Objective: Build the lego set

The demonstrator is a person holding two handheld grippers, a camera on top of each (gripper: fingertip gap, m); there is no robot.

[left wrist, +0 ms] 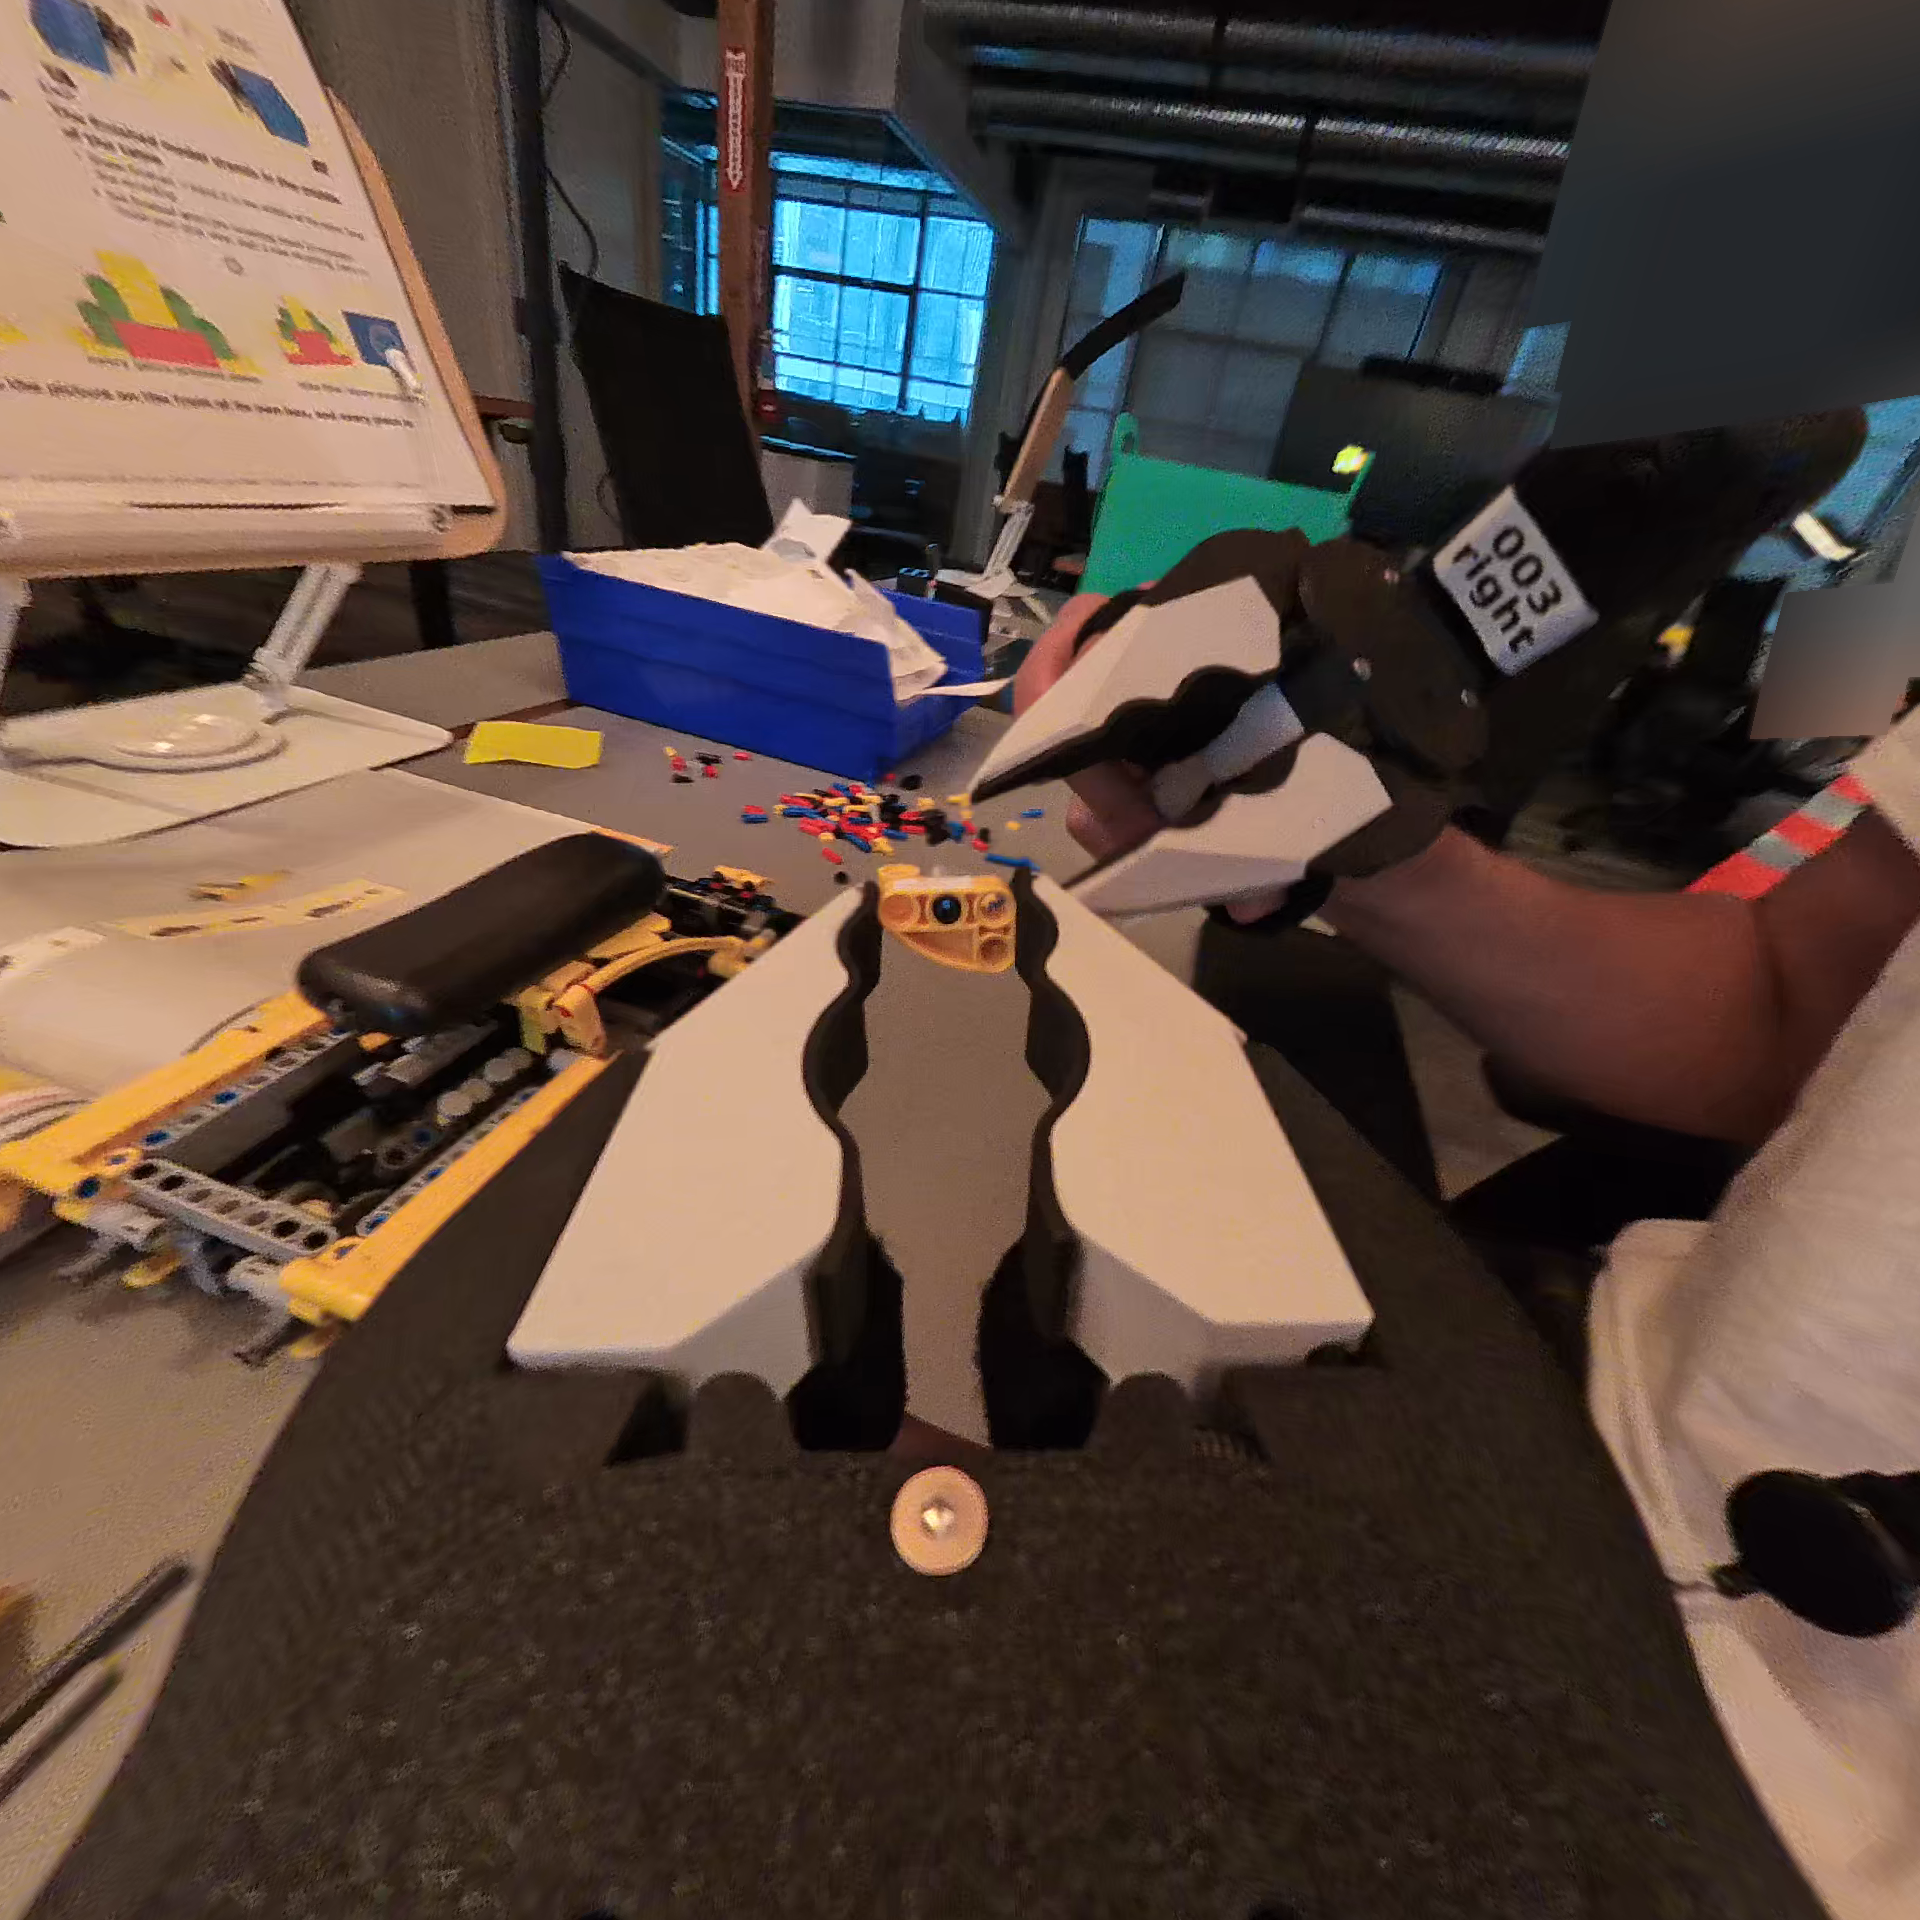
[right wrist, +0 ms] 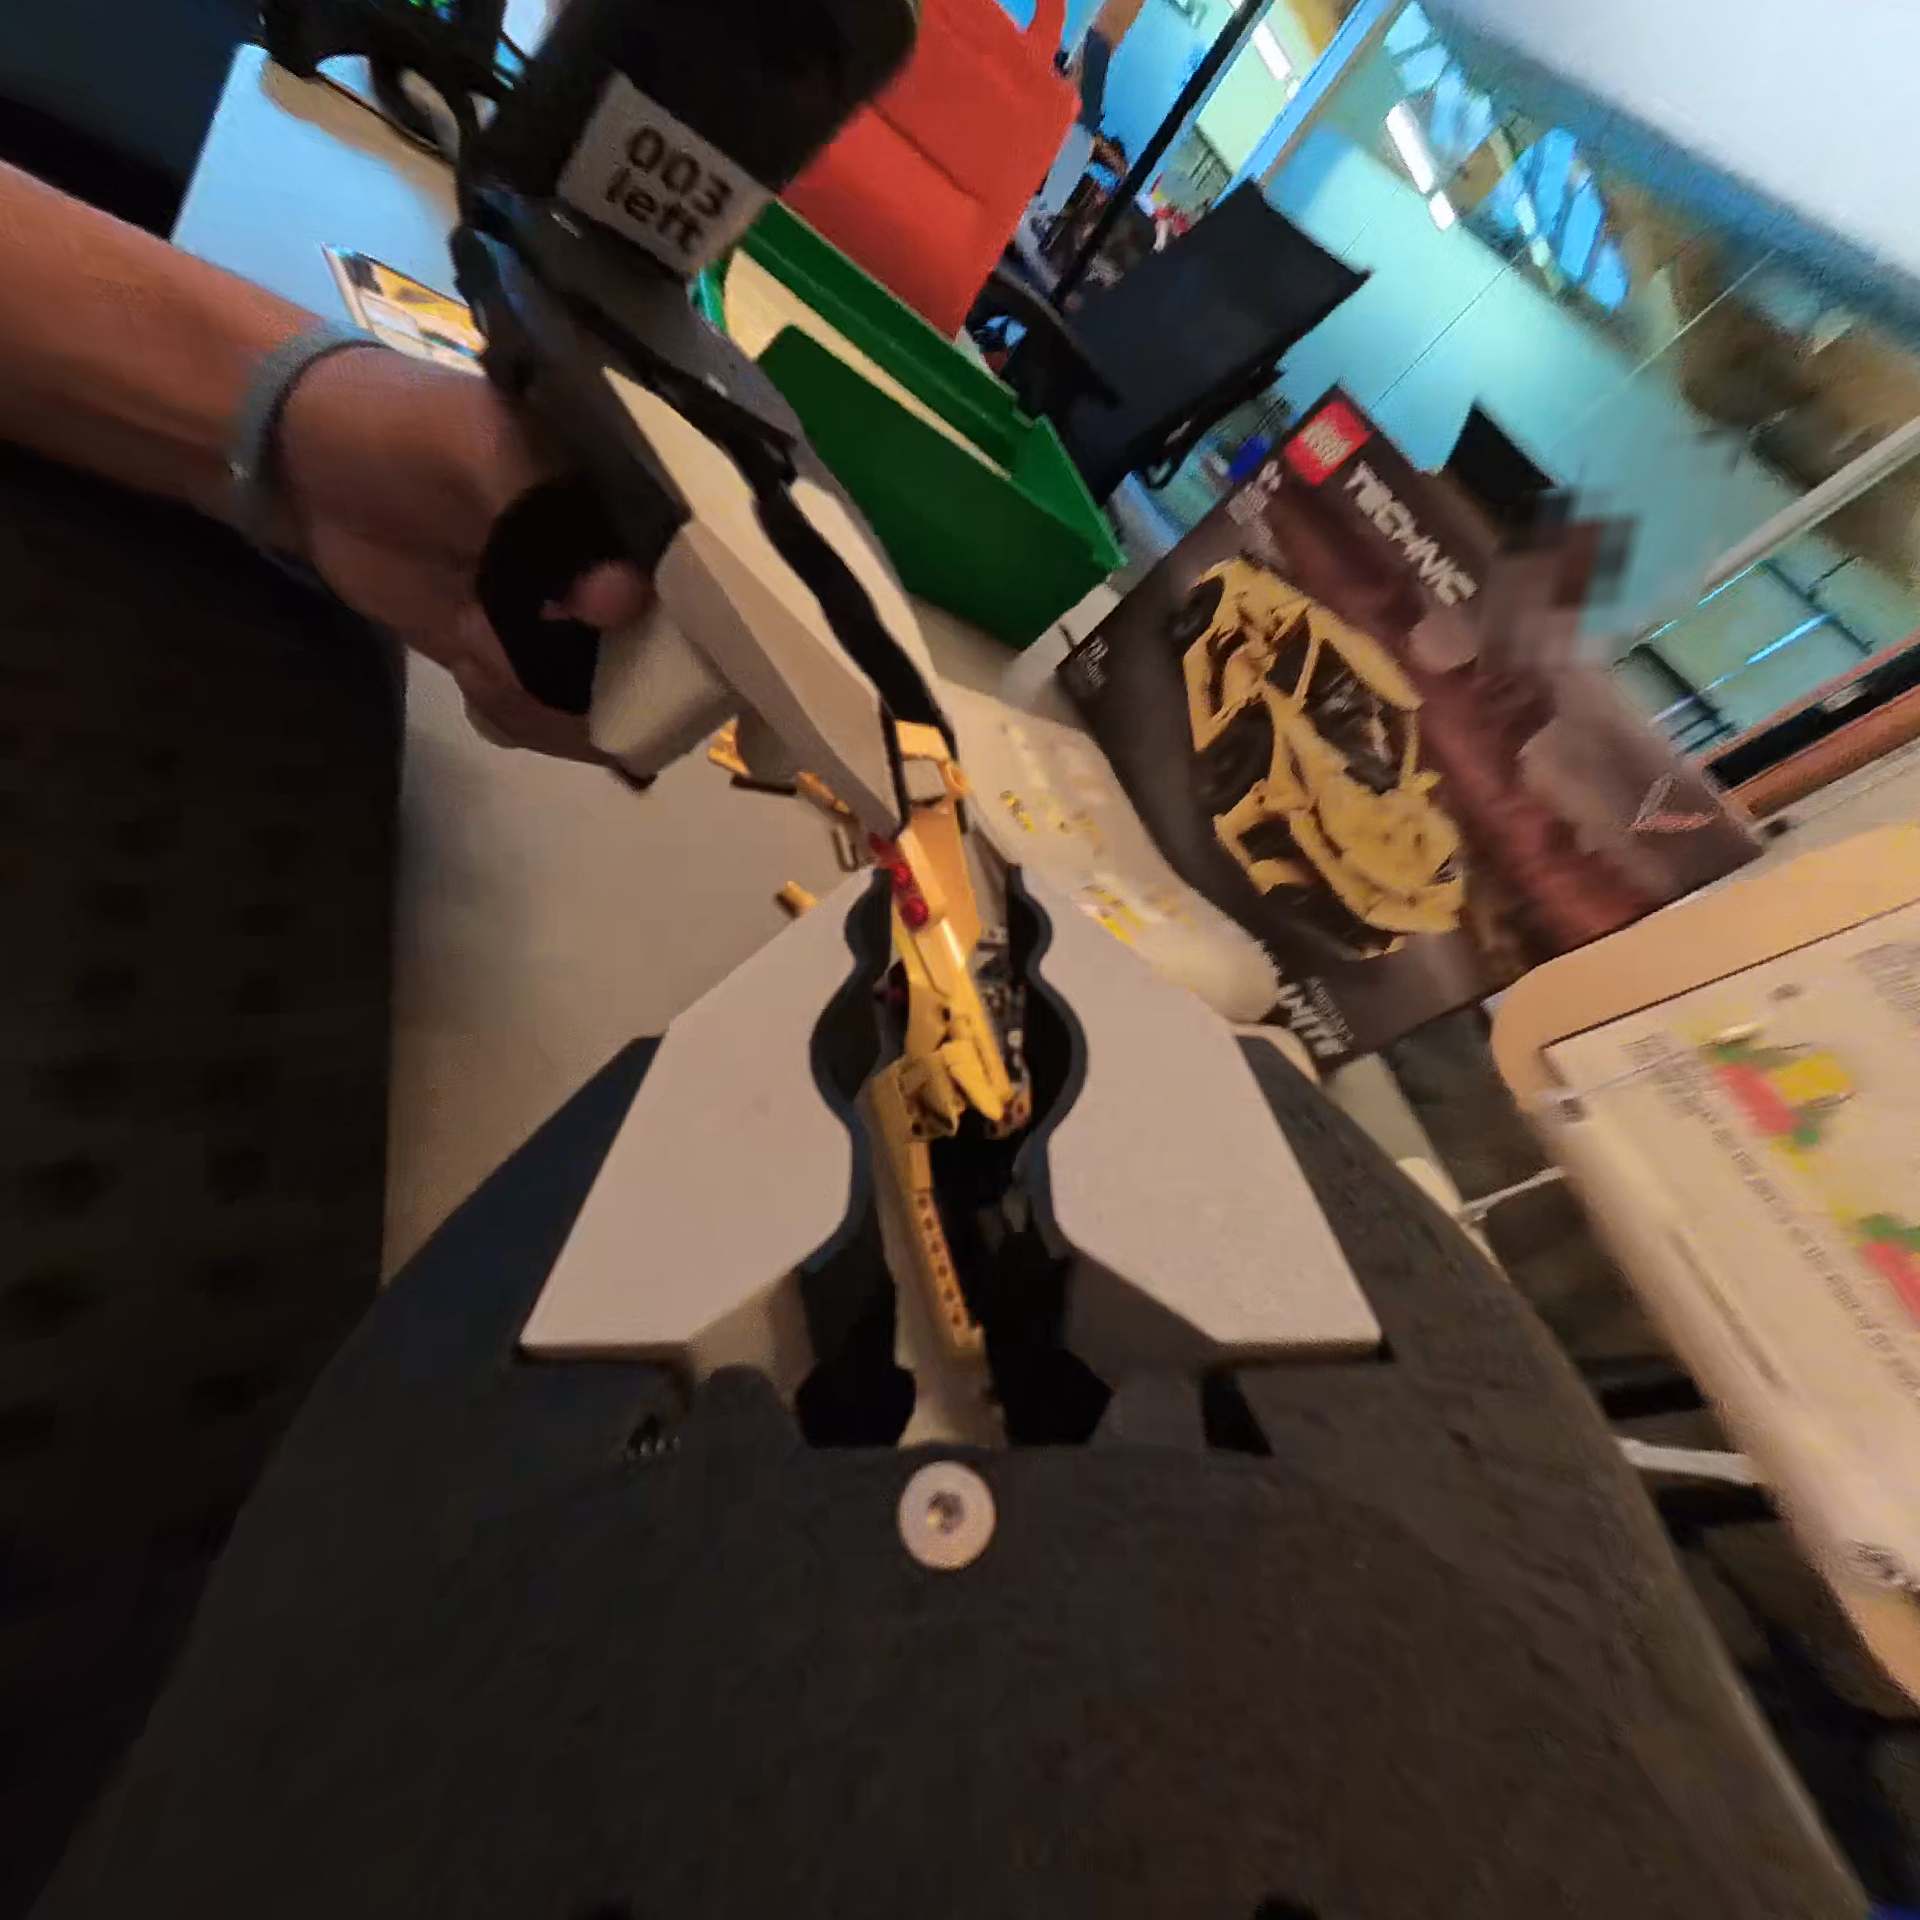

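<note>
Left gripper (left wrist: 948, 914): fingertips clamped on a yellow lego piece (left wrist: 951, 920); right gripper (left wrist: 1023, 842): jaws parted, empty, above scattered small pieces (left wrist: 883, 816) on grey table (left wrist: 644, 790).

The small perforated plastic connector piece (left wrist: 951, 920) is yellow with a blue pin; scattered tiny pegs (left wrist: 873, 816) are red, blue, black, yellow; the rectangular plastic bin (left wrist: 727, 675) is blue; the worktop (left wrist: 644, 784) is grey.

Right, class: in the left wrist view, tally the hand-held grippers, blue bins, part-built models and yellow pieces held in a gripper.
hand-held gripper: 2, left and right
blue bin: 1
model: 1
yellow piece: 1
Total: 5
</note>
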